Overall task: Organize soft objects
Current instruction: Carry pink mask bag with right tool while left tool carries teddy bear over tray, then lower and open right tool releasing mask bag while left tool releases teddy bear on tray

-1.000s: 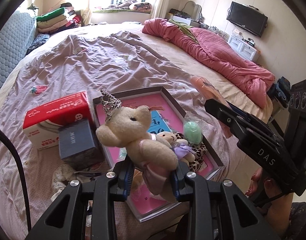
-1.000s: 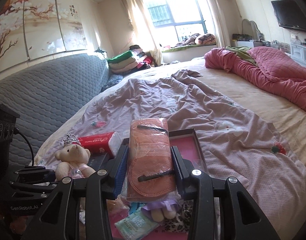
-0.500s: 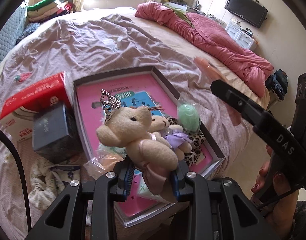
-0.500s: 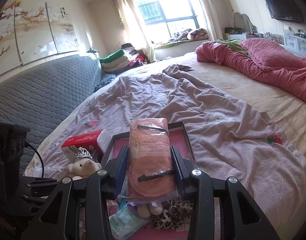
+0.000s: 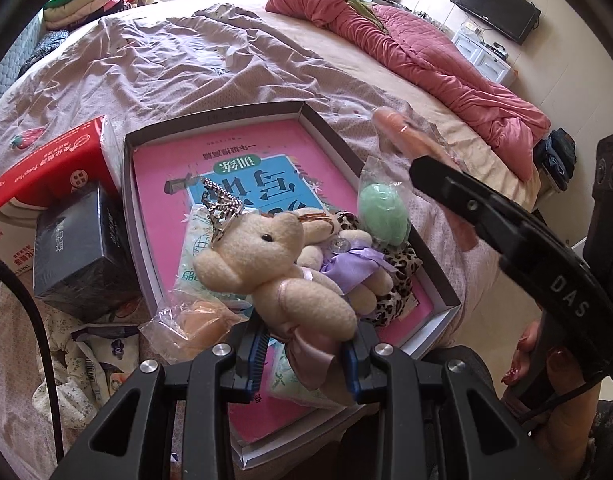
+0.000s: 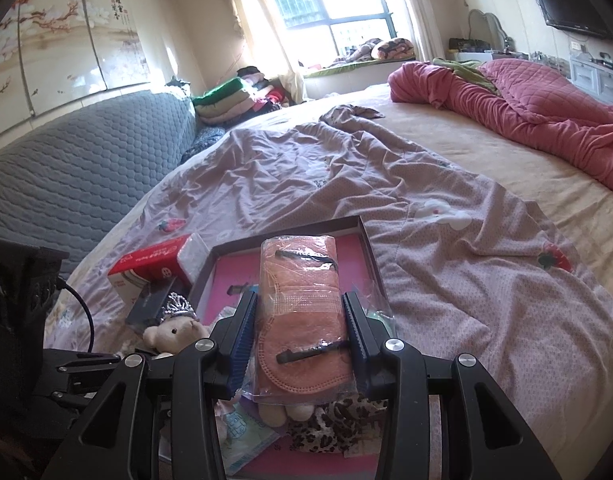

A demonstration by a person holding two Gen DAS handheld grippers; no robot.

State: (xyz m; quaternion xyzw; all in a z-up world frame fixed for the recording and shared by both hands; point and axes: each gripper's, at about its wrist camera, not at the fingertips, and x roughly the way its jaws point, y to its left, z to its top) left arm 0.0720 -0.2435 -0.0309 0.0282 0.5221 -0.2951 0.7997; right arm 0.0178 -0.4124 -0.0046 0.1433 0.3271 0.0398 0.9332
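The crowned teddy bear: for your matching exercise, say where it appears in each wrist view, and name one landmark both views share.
Left wrist view: the crowned teddy bear fills the lower centre, clamped by its skirt in the left gripper, above the shallow box.
Right wrist view: the bear peeks out low on the left, beside the packet of masks held in the right gripper.
Shared landmark: the red tissue box.

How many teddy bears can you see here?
2. A cream plush bear with a silver crown is clamped in the left gripper; a smaller cream bear with a purple bow lies in the grey-rimmed tray. Others may be hidden.
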